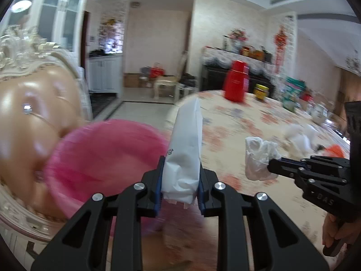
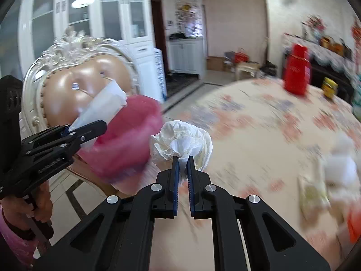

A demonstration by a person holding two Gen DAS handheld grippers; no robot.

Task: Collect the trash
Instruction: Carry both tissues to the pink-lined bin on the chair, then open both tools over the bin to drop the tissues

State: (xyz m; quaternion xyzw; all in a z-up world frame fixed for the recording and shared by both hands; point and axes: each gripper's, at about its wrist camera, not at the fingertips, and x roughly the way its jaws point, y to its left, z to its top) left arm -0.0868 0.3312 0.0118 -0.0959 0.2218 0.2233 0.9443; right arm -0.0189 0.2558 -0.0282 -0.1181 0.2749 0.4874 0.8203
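Observation:
My left gripper (image 1: 181,164) is shut on a white paper packet (image 1: 187,144) and holds it upright beside the rim of a pink basin (image 1: 101,158). In the right wrist view the left gripper (image 2: 90,126) shows with the packet (image 2: 103,106) over the pink basin (image 2: 128,135). My right gripper (image 2: 182,158) is shut on a crumpled white plastic bag (image 2: 182,142), held above the table near the basin. It also shows in the left wrist view (image 1: 274,164) with the bag (image 1: 259,158).
A round table with a floral cloth (image 1: 237,122) holds a red jug (image 1: 235,81), a yellow jar (image 1: 261,92) and more white and orange litter (image 2: 338,169) at the right. An ornate padded chair (image 2: 74,79) stands behind the basin.

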